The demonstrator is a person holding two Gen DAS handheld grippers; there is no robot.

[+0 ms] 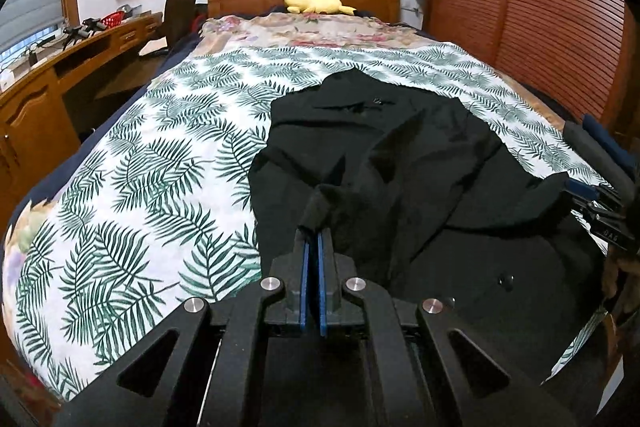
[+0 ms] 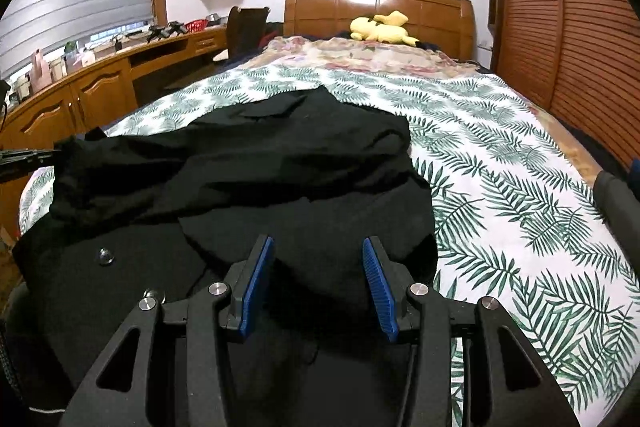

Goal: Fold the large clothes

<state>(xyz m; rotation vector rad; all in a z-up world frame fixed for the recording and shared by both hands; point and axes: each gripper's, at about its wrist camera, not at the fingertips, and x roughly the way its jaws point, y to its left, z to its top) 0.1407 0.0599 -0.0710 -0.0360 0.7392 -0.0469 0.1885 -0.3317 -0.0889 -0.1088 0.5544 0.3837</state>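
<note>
Left wrist view: left gripper (image 1: 313,233) has its blue pads pressed together, pinching a raised fold of the black garment (image 1: 400,167); the fabric peaks up right at the fingertips, so the tips themselves are partly hidden under cloth. Garment lies crumpled on the right half of the bed w/ leaf-print cover (image 1: 140,167), near the foot end; its near edge is cut off behind the gripper body, and black-on-black folds make sleeves vs. body hard to tell apart. A button (image 1: 505,279) shows on the near-right part. At the far right edge, the right gripper (image 1: 596,203) pokes in, mostly cut off by the frame, touching or just beside the garment's edge; can't tell which. Right wrist view: right gripper (image 2: 318,247) w/ jaws spread, hovering over the garment (image 2: 260,167), nothing seen between the pads; whether the tips touch cloth is unclear. Left gripper only a dark sliver at the left edge (image 2: 28,157). Yellow plush toy (image 2: 382,27) sits by the wooden headboard (image 2: 432,7); desk (image 2: 100,87) along the left, items on it too small to read.
</note>
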